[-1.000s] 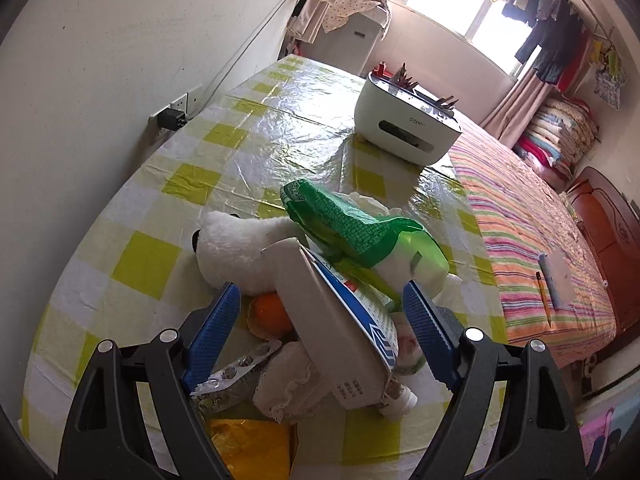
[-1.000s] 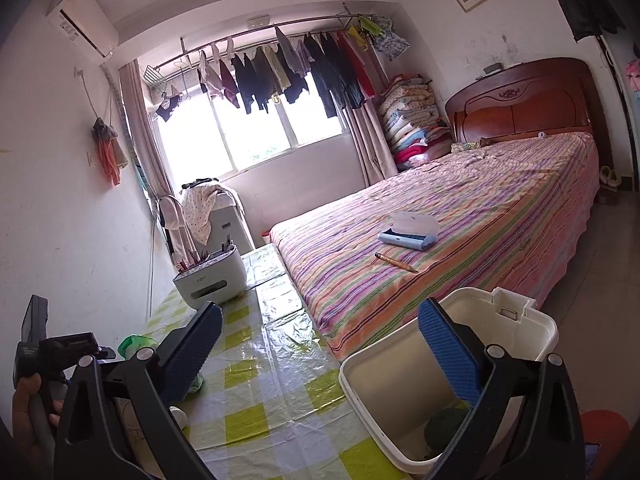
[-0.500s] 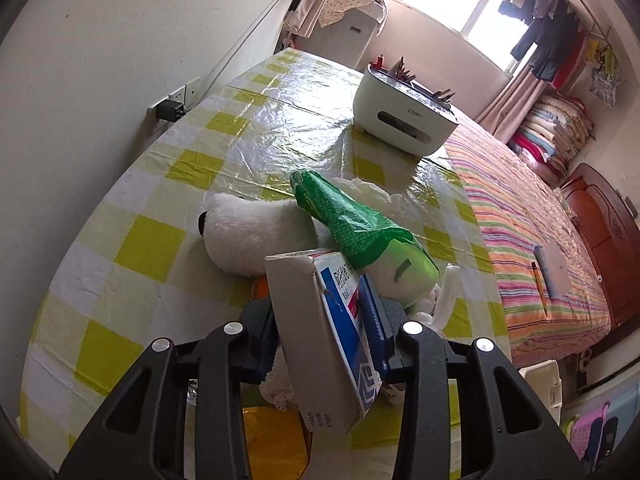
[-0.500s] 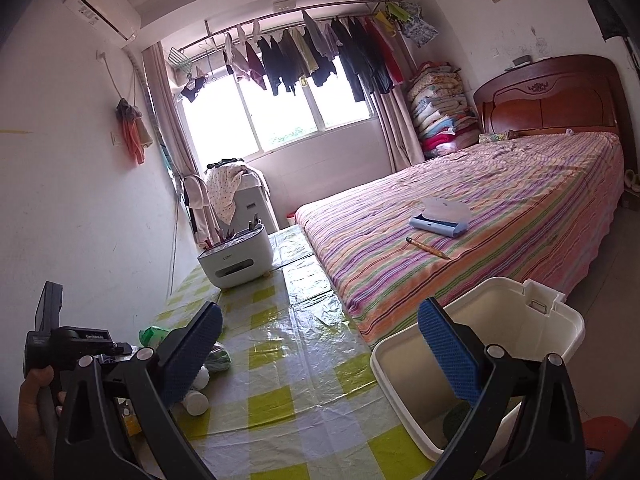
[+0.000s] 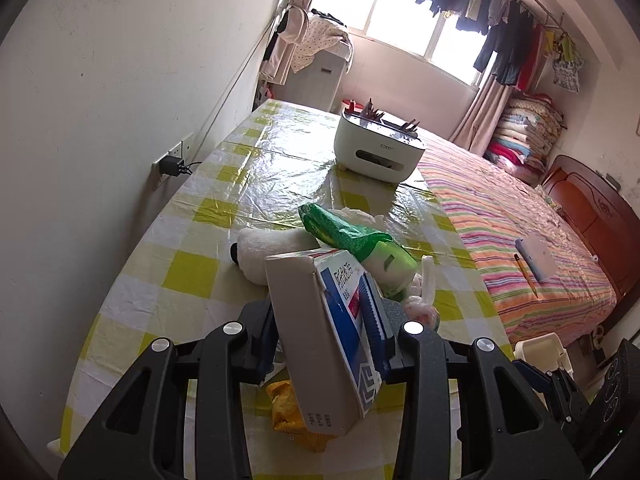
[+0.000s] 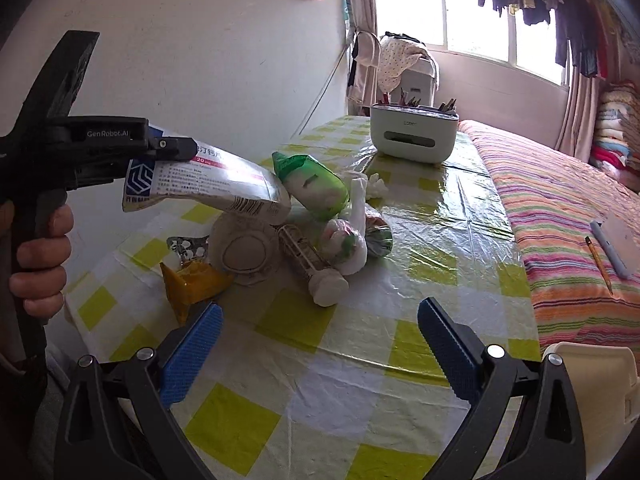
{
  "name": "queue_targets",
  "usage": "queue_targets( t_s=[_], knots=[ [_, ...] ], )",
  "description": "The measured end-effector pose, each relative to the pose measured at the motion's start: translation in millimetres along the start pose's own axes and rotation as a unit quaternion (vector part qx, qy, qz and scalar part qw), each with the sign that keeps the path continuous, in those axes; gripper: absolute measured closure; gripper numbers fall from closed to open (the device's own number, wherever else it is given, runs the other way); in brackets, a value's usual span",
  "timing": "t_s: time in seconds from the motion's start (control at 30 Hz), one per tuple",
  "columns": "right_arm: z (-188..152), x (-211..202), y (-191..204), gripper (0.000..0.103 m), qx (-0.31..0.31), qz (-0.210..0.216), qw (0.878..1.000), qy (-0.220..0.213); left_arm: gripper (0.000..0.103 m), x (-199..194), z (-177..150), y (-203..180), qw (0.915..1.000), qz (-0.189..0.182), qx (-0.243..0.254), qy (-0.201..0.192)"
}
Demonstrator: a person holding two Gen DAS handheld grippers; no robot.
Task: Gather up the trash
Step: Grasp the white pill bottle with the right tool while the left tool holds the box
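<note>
Box [image 5: 320, 332] grabbed, clear of the desk [image 5: 192, 272] pile.

Left tool [image 5: 326, 320] pinches it; right tool [image 6: 316, 352] gapes empty. Swing it level toward the bin [image 6: 592, 376], probably floor-side.

Black gripper frames [image 6: 316, 364], blue ribbed jaws, silver screws

Left gripper [image 5: 326, 320] is clamped tight, its blue pads pressed against both faces of the medicine box [image 5: 320, 332], which it holds raised and tilted. The person's left hand [image 6: 38, 256] wraps around the gripper's black handle, fingers [image 6: 40, 246] curled on the grip. Right gripper [image 6: 320, 352] sits low and level, jaws spread wide with nothing between the blue pads [image 6: 192, 354].
</note>
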State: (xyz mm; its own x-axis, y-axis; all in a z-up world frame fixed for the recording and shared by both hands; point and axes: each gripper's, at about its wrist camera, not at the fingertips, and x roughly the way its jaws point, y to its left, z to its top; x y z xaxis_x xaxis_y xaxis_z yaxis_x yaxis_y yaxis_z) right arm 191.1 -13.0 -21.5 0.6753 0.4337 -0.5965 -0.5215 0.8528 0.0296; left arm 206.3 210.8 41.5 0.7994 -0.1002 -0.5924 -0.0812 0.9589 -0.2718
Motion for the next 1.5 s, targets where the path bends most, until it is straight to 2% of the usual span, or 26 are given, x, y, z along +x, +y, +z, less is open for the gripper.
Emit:
queue_targets(
  t_s=[0.17, 0.23, 0.33, 0.37, 0.6, 0.7, 0.97, 1.0, 1.03, 1.3, 1.5],
  knots=[
    [8, 29, 4, 0.01, -0.017, 0.031, 0.998, 0.042, 0.066, -20, 1, 0, 0.9995, -0.013, 0.008, -0.026],
    [11, 37, 4, 0.022, -0.024, 0.06, 0.996, 0.054, 0.066, -24, 1, 0, 0.9994, -0.017, 0.009, -0.028],
    [16, 48, 10, 0.036, -0.043, 0.073, 0.994, 0.069, 0.066, -25, 0, 0, 0.9994, -0.023, 0.007, -0.026],
    [17, 52, 11, 0.038, -0.046, 0.076, 0.993, 0.075, 0.066, -26, 0, 0, 0.9994, -0.025, 0.007, -0.025],
    [31, 70, 8, 0.039, -0.058, 0.077, 0.992, 0.085, 0.066, -30, -1, -2, 0.9989, -0.037, 0.011, -0.027],
    [35, 84, 10, 0.039, -0.066, 0.086, 0.988, 0.106, 0.066, -30, -3, -4, 0.9988, -0.038, 0.015, -0.025],
    [36, 115, 7, 0.039, -0.069, 0.053, 0.987, 0.136, 0.065, -33, -4, -6, 0.9985, -0.046, 0.016, -0.027],
    [34, 117, 5, 0.051, -0.063, 0.054, 0.986, 0.141, 0.065, -32, -4, -6, 0.9984, -0.047, 0.016, -0.026],
    [33, 119, 3, 0.072, -0.056, 0.06, 0.986, 0.147, 0.065, -33, -4, -6, 0.9984, -0.047, 0.015, -0.025],
    [22, 109, 4, 0.072, -0.045, 0.076, 0.985, 0.146, 0.065, -34, -5, -13, 0.9979, -0.056, 0.021, -0.026],
    [8, 90, 0, 0.072, -0.039, 0.061, 0.987, 0.141, 0.065, -36, -7, -22, 0.9974, -0.054, 0.032, -0.034]
  ],
)
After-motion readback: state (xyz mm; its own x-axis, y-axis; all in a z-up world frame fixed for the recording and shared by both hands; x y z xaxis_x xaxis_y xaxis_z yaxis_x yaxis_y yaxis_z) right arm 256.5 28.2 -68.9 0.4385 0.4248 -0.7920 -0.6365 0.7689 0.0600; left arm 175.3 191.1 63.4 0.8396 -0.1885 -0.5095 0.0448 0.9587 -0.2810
